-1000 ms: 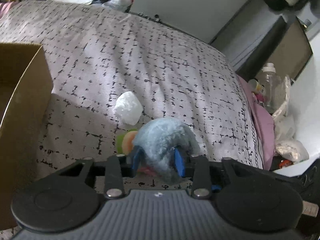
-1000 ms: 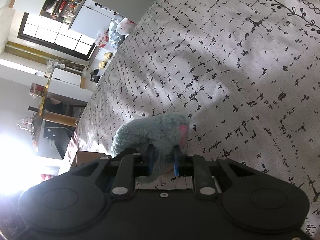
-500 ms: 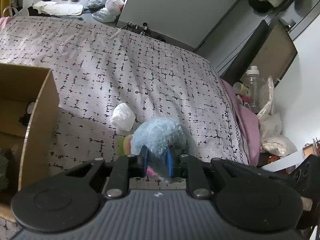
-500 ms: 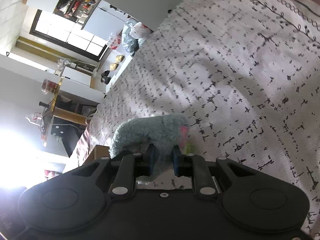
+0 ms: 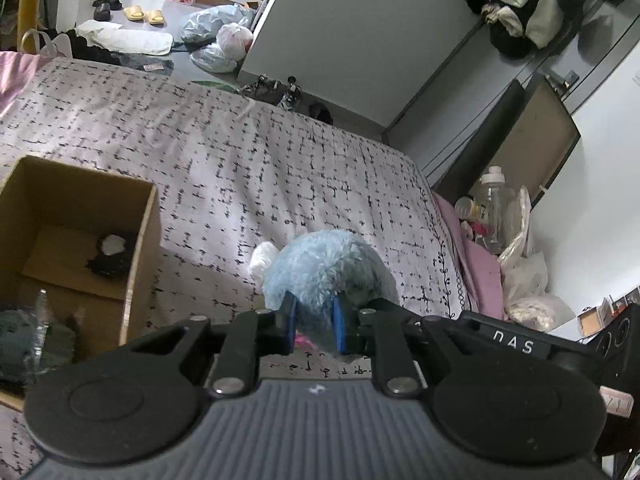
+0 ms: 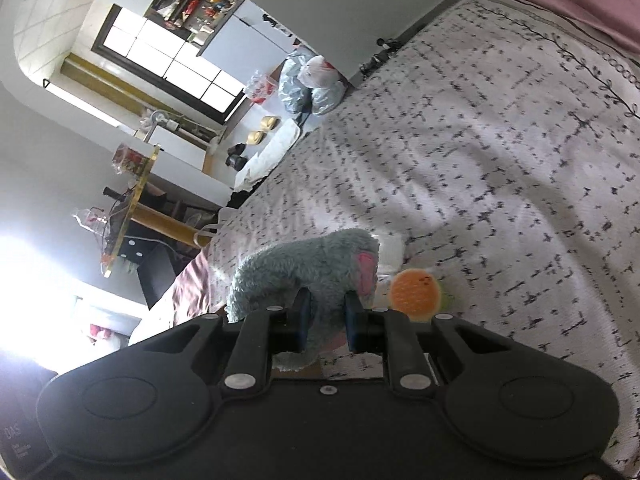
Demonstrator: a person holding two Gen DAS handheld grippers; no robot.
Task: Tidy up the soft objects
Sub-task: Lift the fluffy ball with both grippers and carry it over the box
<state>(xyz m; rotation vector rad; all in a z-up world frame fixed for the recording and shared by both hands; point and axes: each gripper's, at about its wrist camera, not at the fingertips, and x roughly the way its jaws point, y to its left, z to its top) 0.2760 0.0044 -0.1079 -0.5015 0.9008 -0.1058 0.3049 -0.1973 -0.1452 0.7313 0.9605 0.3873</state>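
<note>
A fluffy blue-grey plush toy (image 5: 326, 268) with a pink ear (image 6: 366, 274) hangs above the bed, held at both ends. My left gripper (image 5: 314, 322) is shut on one end of it. My right gripper (image 6: 325, 314) is shut on the other end. An open cardboard box (image 5: 80, 236) sits on the bed at the left in the left wrist view, with a black-and-white soft item (image 5: 110, 254) inside. A white soft lump (image 5: 260, 258) and an orange round plush (image 6: 416, 290) lie on the bed below the toy.
The bed (image 5: 248, 168) has a white cover with black dashes. Beyond its right edge stand a plastic bottle (image 5: 494, 204) and bags (image 5: 528, 276). Bags (image 5: 224, 40) and slippers (image 5: 144, 14) lie on the floor past the far end.
Both grippers have risen with the plush toy, lifting it off the bed. The box interior and the orange plush have come into view.
</note>
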